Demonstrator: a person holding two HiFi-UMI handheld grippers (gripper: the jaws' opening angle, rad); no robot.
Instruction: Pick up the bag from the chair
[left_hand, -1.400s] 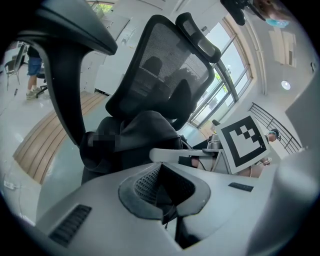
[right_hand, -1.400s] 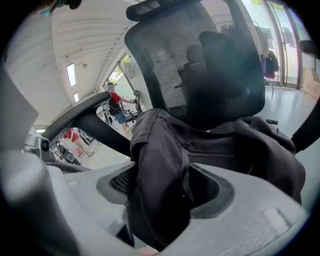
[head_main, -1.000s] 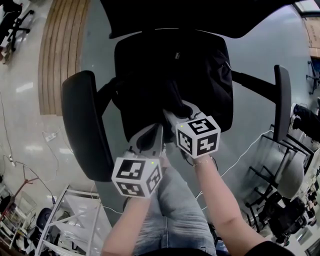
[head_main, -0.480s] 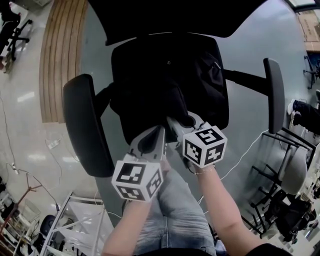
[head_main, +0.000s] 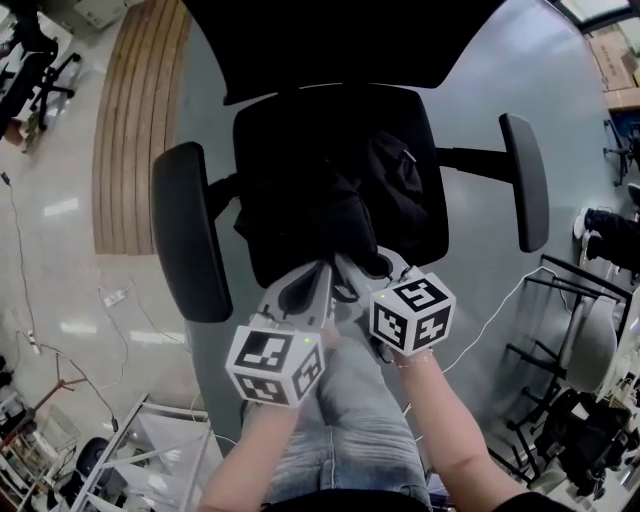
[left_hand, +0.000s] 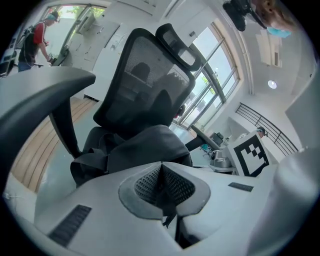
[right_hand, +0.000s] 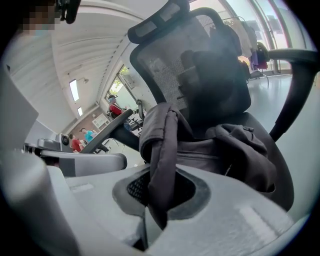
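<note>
A black bag (head_main: 340, 190) lies slumped on the seat of a black office chair (head_main: 190, 230) with a mesh back (left_hand: 145, 85). My left gripper (head_main: 322, 268) and right gripper (head_main: 352, 262) sit side by side at the bag's near edge. In the right gripper view, the right gripper (right_hand: 160, 175) is shut on a wide black strap (right_hand: 162, 140) of the bag (right_hand: 225, 145). In the left gripper view, the left gripper (left_hand: 161, 172) is shut, with a thin dark strip of the bag (left_hand: 145, 145) pinched between its pads.
The chair's two armrests (head_main: 525, 180) flank the seat. My jeans-clad legs (head_main: 350, 420) stand right before it. A wooden strip (head_main: 130, 120) lies on the floor at left, a white rack (head_main: 150, 440) at lower left, a cable (head_main: 480, 310) and other chairs (head_main: 590, 370) at right.
Both grippers have stayed together at the bag's near edge. The bag's front has bunched toward them, and the chair has shifted slightly in the head view.
</note>
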